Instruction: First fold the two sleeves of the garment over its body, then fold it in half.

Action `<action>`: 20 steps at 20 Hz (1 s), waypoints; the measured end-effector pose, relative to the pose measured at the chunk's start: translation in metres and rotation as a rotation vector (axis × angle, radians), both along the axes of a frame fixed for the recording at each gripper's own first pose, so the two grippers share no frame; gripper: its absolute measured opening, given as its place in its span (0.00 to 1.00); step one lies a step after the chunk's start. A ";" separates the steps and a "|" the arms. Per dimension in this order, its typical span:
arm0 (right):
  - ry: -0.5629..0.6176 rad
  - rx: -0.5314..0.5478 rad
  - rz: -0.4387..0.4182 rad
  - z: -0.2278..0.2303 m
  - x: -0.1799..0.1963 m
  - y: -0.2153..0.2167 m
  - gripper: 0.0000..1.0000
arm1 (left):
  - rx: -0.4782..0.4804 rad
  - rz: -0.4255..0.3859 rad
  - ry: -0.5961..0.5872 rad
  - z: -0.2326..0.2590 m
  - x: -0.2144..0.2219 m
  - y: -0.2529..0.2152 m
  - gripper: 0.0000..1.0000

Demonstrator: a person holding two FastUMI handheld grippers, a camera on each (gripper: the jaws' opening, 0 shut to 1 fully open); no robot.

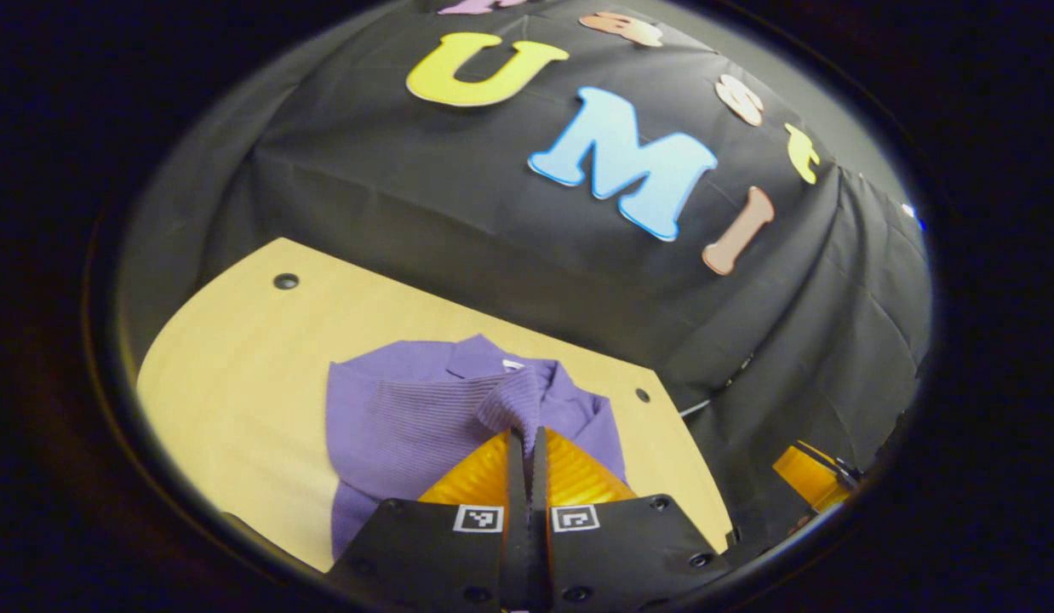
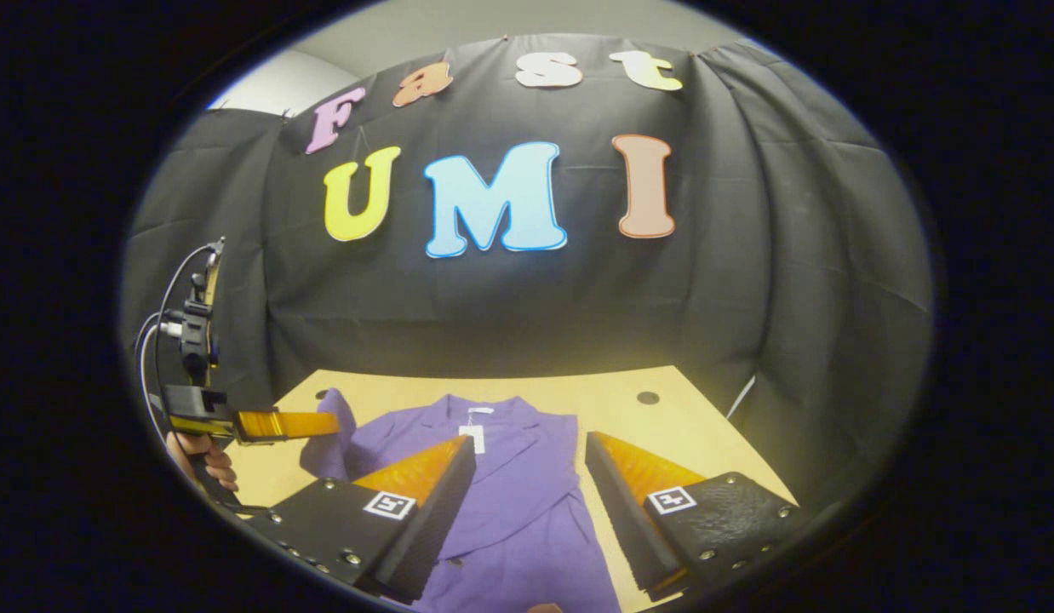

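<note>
Your left gripper (image 1: pixel 527 438) has its two orange fingers (image 1: pixel 472 477) pressed together on the ribbed cuff of a purple sleeve (image 1: pixel 514 400). The sleeve runs from the garment's (image 1: pixel 391 426) left side across its body up to your fingertips, lifted off the cloth there. The garment lies on the table (image 1: pixel 237 375), collar (image 1: pixel 484 353) toward the black wall. At the lower right edge you can see part of the other gripper (image 1: pixel 808 477), orange, off the table's corner; how its fingers stand cannot be told from here.
</note>
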State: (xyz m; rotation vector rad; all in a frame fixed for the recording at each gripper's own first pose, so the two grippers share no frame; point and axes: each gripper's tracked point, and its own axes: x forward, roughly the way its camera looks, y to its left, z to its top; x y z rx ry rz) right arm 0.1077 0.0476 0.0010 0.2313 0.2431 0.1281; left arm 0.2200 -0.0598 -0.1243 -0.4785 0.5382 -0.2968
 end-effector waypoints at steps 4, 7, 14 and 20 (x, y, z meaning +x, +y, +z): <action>0.026 0.007 -0.036 -0.010 -0.006 -0.012 0.84 | 0.050 -0.134 0.023 -0.014 -0.006 -0.054 0.06; 0.046 0.005 -0.052 -0.019 -0.012 -0.017 0.84 | 0.077 -0.215 0.053 -0.031 -0.013 -0.087 0.07; 0.076 0.004 -0.069 -0.031 -0.022 -0.023 0.84 | 0.114 -0.332 0.137 -0.078 -0.034 -0.137 0.07; 0.088 0.003 -0.053 -0.040 -0.024 -0.025 0.84 | 0.195 -0.379 0.188 -0.115 -0.049 -0.167 0.07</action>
